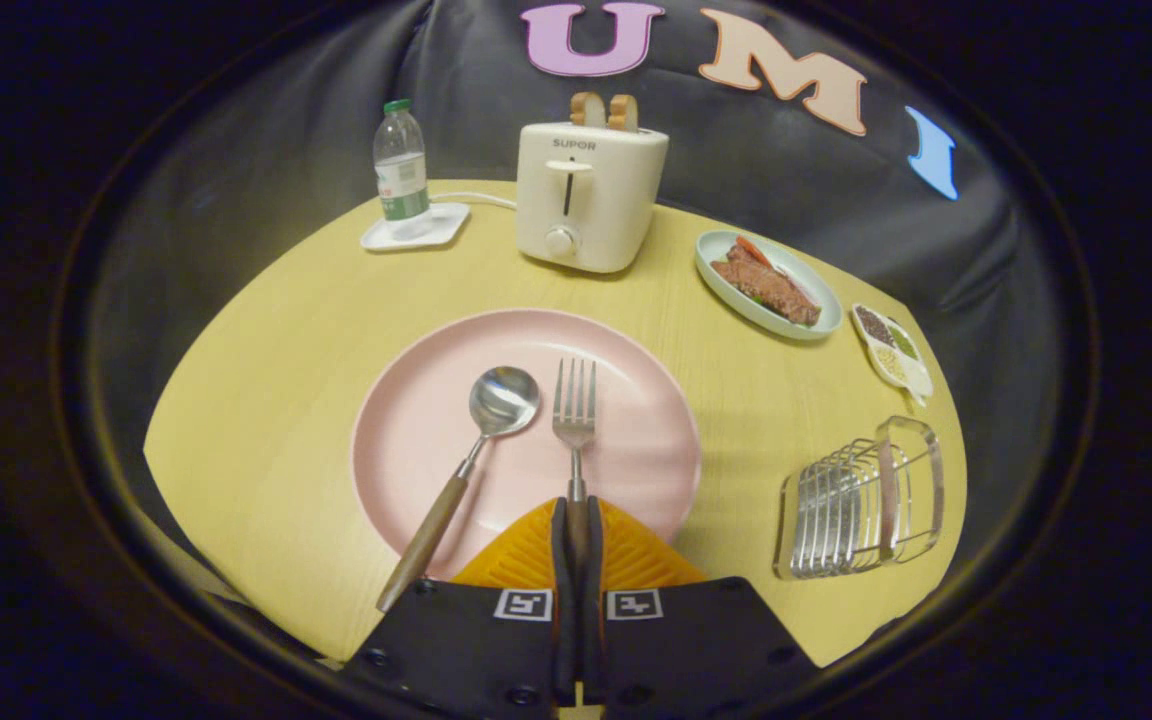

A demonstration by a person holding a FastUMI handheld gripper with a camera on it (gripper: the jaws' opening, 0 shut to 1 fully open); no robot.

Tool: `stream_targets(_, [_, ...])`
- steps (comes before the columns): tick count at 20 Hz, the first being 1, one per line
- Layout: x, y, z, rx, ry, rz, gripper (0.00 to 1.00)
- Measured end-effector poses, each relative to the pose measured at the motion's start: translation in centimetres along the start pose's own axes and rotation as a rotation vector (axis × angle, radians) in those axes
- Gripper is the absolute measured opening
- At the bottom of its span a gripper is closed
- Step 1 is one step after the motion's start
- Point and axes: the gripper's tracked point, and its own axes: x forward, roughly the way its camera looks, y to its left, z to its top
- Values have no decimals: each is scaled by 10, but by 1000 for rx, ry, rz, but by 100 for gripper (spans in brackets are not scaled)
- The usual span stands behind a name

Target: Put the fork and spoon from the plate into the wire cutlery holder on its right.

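Toaster (588, 200), water bottle (401, 170), steak dish (768, 285) on yellow table (276, 330).

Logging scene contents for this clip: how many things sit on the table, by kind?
Cutlery: 2, the spoon and the fork, whose handle the claw is shut on
Dishes: 4, pink plate, steak plate, condiment tray, small tray
Cutlery holder: 1
Toaster: 1
Bottle: 1
Total: 9

My gripper (576, 515) is closed on the fork (574, 415) handle over the pink plate (436, 400). The spoon (476, 440) lies just left, apart from the fork. Bare table (736, 400) opens a free lane rightward to the wire cutlery holder (861, 500). The toaster (588, 195), food dish (766, 280) and condiment tray (893, 350) stand well beyond.
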Motion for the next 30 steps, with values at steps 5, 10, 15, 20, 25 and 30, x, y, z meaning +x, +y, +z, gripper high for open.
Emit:
stream_targets(5, [-41,-33,10,-68,47,41,6])
stream_targets(10, [-79,-78,13,-85,93,58,6])
stream_targets(15, [-105,-135,8,-134,141,30,6])
stream_targets(20, [-117,-184,-9,-214,221,11,7])
stream_targets(25, [-109,-206,-22,-282,317,28,7])
stream_targets(30, [-89,-205,-26,-287,374,63,31])
